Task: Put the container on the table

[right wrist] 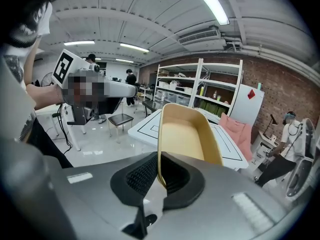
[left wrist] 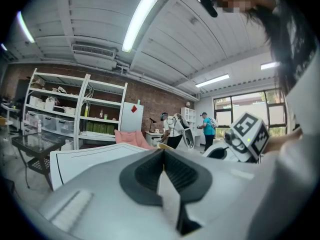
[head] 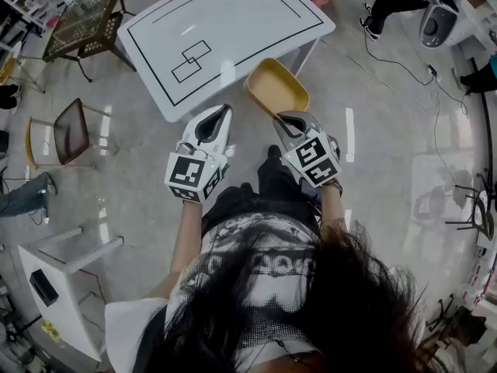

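My right gripper [head: 281, 120] is shut on the near rim of a shallow yellow container [head: 276, 87], holding it in the air over the floor just short of the white table [head: 233, 22]. In the right gripper view the container [right wrist: 187, 134] juts out from the right gripper [right wrist: 160, 176], its rim pinched between the black pads, with the white table [right wrist: 150, 126] beyond it. My left gripper [head: 226, 111] hovers beside it at the table's near edge, shut with nothing in it; in the left gripper view its pads [left wrist: 145, 171] meet at the left gripper [left wrist: 163, 156].
The table top carries black outline markings and two small overlapping rectangles [head: 191, 61]. A dark mesh side table [head: 85, 18] and a small chair [head: 68, 130] stand to the left on the glossy floor. Shelving [left wrist: 75, 114] and people [left wrist: 207, 129] are in the background.
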Motion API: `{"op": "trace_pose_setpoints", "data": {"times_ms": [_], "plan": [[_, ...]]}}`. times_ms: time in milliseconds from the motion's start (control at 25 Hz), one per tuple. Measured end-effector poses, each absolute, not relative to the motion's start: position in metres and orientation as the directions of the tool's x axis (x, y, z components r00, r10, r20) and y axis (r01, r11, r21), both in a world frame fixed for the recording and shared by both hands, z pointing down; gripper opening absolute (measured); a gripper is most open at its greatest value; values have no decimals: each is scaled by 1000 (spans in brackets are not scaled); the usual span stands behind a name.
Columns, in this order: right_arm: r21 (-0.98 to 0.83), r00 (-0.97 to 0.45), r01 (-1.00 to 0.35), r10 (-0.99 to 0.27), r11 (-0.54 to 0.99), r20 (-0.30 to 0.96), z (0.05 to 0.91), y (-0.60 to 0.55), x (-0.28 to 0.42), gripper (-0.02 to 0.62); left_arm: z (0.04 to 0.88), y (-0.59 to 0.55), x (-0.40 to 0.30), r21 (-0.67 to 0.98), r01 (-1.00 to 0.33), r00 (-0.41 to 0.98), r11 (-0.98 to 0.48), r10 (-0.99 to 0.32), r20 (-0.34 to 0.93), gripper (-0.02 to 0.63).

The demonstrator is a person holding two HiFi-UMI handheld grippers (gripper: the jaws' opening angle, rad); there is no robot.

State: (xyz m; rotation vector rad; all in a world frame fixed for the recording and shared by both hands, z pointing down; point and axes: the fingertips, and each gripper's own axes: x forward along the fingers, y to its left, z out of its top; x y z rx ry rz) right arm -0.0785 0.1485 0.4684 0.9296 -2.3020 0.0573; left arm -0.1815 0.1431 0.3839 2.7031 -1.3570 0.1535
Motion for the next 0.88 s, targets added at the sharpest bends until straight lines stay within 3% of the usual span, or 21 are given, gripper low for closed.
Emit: {"op": "trace_pose_setpoints", "data": {"times_ms": [440,880], "plan": [[179,-574,-597,-572,782,586,482,55,-48,21,394,58,-153,49,-835,548,-548,-821,158,0],[191,-616,-511,-512,838,598,481,-71,23,21,385,-65,-77,43,-872,488,-488,-858,162,0]]}}
